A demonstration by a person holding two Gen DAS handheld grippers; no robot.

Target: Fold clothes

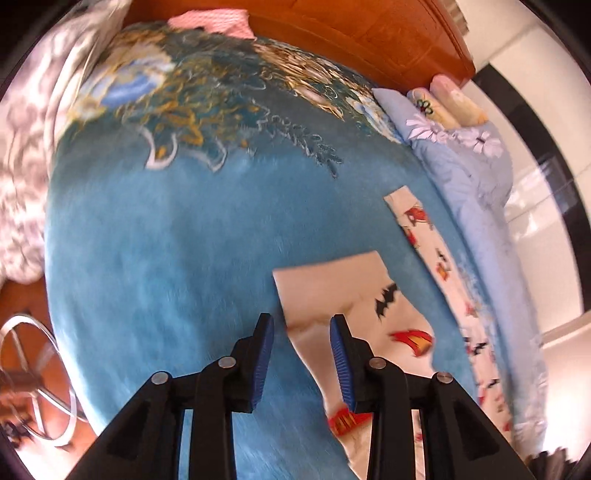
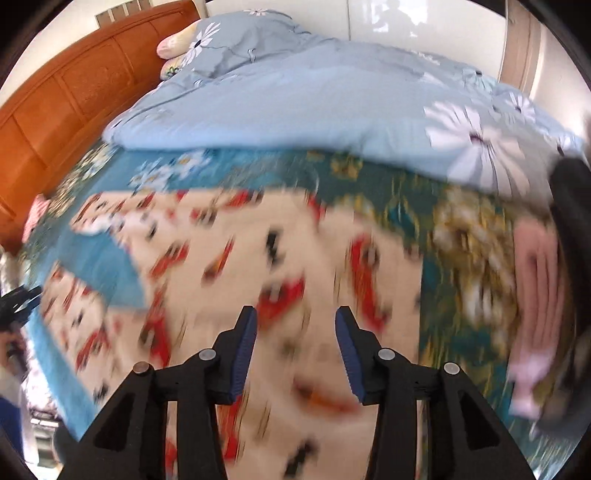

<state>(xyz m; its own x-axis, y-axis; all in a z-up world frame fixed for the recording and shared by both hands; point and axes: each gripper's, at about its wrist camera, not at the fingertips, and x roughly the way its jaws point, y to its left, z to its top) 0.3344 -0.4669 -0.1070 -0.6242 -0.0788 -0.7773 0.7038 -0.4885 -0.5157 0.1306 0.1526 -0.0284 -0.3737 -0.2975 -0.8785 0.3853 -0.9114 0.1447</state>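
Note:
A cream garment (image 1: 343, 295) printed with red cars and black bats lies flat on a blue plush blanket (image 1: 177, 240) on the bed. In the left wrist view its near sleeve end lies just ahead of my left gripper (image 1: 301, 323), which is open and empty above the cloth edge. A second strip of the garment (image 1: 436, 254) runs along the right. In the right wrist view, which is blurred, the garment (image 2: 280, 266) spreads under my right gripper (image 2: 295, 314), which is open and empty above its middle.
A light blue flowered quilt (image 2: 295, 96) lies folded along the far side, with pillows (image 1: 458, 99) by the wooden headboard (image 1: 369, 33). A pink folded cloth (image 2: 535, 295) lies at the right. A grey patterned cover (image 1: 26, 147) and a metal stool (image 1: 33, 369) are at left.

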